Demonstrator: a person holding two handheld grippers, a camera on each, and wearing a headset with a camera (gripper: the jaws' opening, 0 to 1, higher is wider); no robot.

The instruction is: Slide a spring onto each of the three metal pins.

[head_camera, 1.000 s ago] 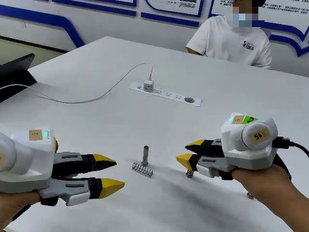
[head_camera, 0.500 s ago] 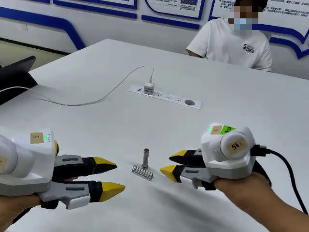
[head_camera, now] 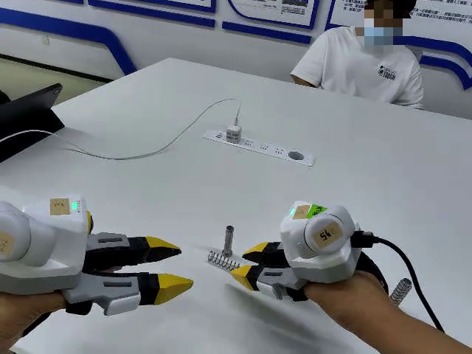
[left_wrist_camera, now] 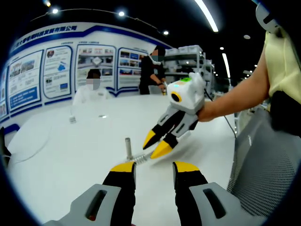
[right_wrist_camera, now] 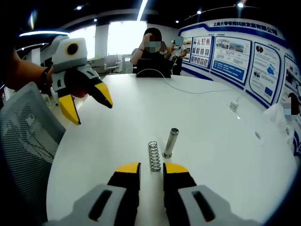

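Observation:
A bare metal pin (head_camera: 228, 240) stands upright on the white table (head_camera: 184, 177). A loose spring (head_camera: 221, 259) lies flat just in front of it. My right gripper (head_camera: 242, 263) is low over the table, open by a narrow gap, its yellow tips just short of the spring's end. In the right gripper view the spring (right_wrist_camera: 153, 155) lies straight ahead of the right gripper (right_wrist_camera: 151, 168), with the pin (right_wrist_camera: 170, 142) to its right. My left gripper (head_camera: 178, 267) hovers open to the left, holding nothing. The left gripper view shows the left gripper (left_wrist_camera: 155, 167), pin (left_wrist_camera: 128, 147) and spring (left_wrist_camera: 141, 157).
A second pin wrapped in a spring (head_camera: 400, 289) stands near my right forearm. A power strip (head_camera: 258, 147) with a white cable (head_camera: 147, 153) lies mid-table. A person in a white shirt (head_camera: 361, 63) sits at the far side. A dark tablet (head_camera: 29, 110) is at the left edge.
My right gripper has moved left and down, from the table's right part up to the loose spring beside the bare pin. The left gripper has stayed in place.

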